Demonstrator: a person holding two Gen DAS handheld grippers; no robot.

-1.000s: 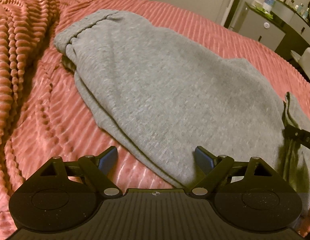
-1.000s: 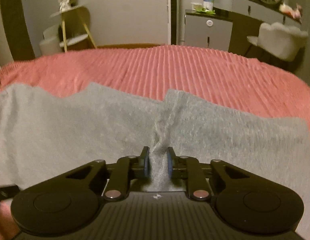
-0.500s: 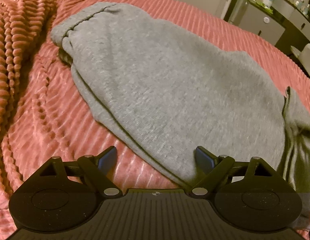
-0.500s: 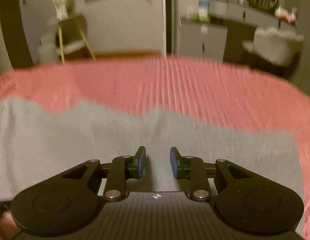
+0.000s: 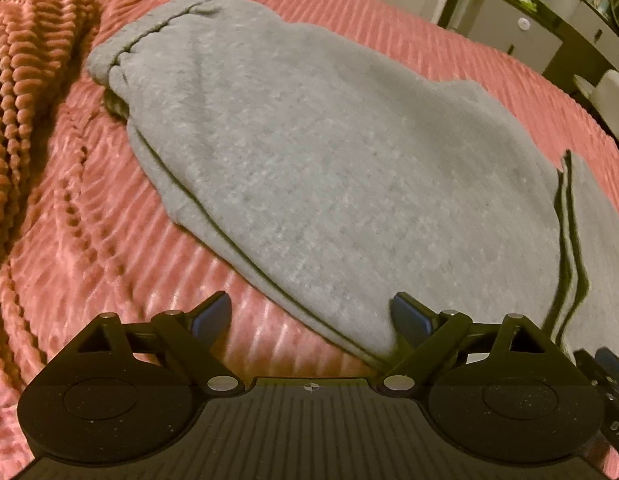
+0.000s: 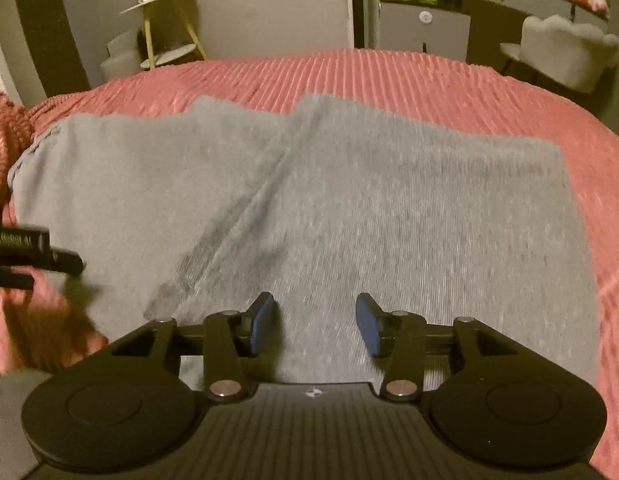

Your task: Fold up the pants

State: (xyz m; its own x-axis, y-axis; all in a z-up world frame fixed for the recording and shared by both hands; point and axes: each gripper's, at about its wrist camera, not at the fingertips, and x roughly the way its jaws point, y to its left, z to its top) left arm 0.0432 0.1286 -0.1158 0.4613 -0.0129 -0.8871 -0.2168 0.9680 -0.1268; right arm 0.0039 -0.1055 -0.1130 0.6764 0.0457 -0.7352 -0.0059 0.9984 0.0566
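Note:
The grey pants (image 5: 329,168) lie folded on the pink ribbed bedspread (image 5: 89,240), elastic waistband (image 5: 149,36) at the far left. A folded-over layer edge (image 5: 569,220) shows at the right. My left gripper (image 5: 311,316) is open and empty, just above the pants' near edge. In the right wrist view the pants (image 6: 349,200) spread flat with a diagonal fold ridge (image 6: 261,192). My right gripper (image 6: 315,322) is open and empty, hovering over the cloth. The left gripper's tip (image 6: 37,252) shows at the left edge there.
A bunched chunky pink blanket (image 5: 17,80) lies at the left of the bed. Beyond the bed stand a grey cabinet (image 6: 425,32), a pale chair (image 6: 565,52) and a yellow-legged side table (image 6: 165,28).
My right gripper was shut on a pinch of the pants; it has let go, opened wide and drawn back. The cloth now lies flat. My left gripper stayed open and shifted slightly.

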